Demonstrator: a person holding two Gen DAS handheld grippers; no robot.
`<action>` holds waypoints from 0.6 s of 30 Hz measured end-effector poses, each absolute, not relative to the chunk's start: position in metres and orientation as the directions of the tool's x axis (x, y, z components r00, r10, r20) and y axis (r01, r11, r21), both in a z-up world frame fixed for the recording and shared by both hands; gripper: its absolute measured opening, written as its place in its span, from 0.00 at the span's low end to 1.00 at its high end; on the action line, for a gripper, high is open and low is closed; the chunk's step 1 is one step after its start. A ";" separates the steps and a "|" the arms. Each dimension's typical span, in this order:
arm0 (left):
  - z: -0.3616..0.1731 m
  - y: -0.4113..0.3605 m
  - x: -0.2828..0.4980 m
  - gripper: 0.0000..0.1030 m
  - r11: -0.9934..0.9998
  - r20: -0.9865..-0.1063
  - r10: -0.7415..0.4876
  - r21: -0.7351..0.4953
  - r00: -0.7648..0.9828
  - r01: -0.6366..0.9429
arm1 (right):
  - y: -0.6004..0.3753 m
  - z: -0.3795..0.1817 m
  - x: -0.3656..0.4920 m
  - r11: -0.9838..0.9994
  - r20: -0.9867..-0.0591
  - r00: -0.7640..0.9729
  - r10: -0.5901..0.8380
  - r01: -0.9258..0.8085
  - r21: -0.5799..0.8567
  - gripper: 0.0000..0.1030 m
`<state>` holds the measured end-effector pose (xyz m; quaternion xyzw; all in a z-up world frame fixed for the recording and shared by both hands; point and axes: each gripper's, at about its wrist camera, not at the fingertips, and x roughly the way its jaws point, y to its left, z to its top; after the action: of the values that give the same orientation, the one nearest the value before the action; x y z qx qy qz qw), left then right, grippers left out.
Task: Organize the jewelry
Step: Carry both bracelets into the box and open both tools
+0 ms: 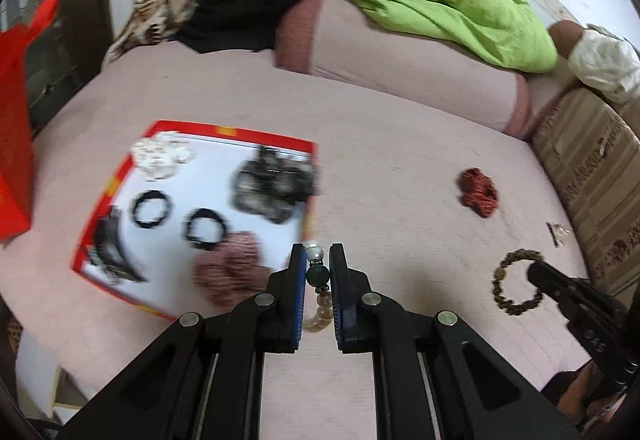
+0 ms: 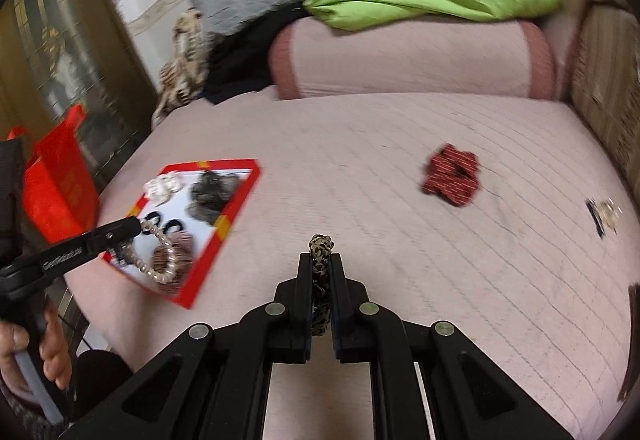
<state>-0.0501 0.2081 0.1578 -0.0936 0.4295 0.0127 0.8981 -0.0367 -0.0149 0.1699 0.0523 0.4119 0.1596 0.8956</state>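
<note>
My left gripper [image 1: 318, 254] is shut on a pearl bead bracelet [image 1: 317, 276] with a green bead, held just off the right edge of the red-rimmed white tray [image 1: 200, 160]. In the right wrist view the bracelet [image 2: 160, 260] hangs from the left gripper [image 2: 136, 224] over the tray [image 2: 240, 200]. My right gripper [image 2: 321, 260] is shut on a brown bead bracelet [image 2: 321, 280], above the pink bed. In the left wrist view that bracelet [image 1: 516, 284] hangs from the right gripper [image 1: 536, 274]. The tray holds two black hair ties [image 1: 150, 208], several scrunchies and a dark clip.
A red scrunchie [image 1: 478, 192] lies on the pink bedcover [image 1: 400, 168], also in the right wrist view [image 2: 452, 180]. A small hair clip [image 2: 604, 218] lies at the far right. A pink bolster [image 2: 400, 56] with green fabric [image 1: 460, 8] is behind. A red bag [image 2: 60, 184] stands left.
</note>
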 end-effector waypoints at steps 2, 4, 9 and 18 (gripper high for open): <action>0.160 0.230 -0.050 0.11 0.981 -0.775 -0.031 -0.146 0.631 -0.130 | 0.001 0.173 -0.034 0.936 -0.723 0.598 0.346 -0.275 0.220 0.08; 0.161 0.251 -0.045 0.11 0.980 -0.776 -0.011 -0.134 0.631 -0.147 | 0.018 0.175 -0.028 0.927 -0.727 0.583 0.363 -0.305 0.219 0.08; 0.161 0.292 -0.017 0.11 0.978 -0.782 -0.009 -0.137 0.623 -0.159 | 0.062 0.174 -0.005 0.902 -0.742 0.529 0.412 -0.352 0.250 0.08; 0.124 0.336 0.057 0.11 0.966 -0.820 -0.064 -0.195 0.568 -0.173 | 0.147 0.154 0.055 0.856 -0.759 0.434 0.486 -0.411 0.313 0.08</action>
<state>0.0570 0.3365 0.1237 -0.1276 0.4636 0.0309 0.8763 0.0547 0.1466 0.1535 0.0404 0.4613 0.2650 0.8458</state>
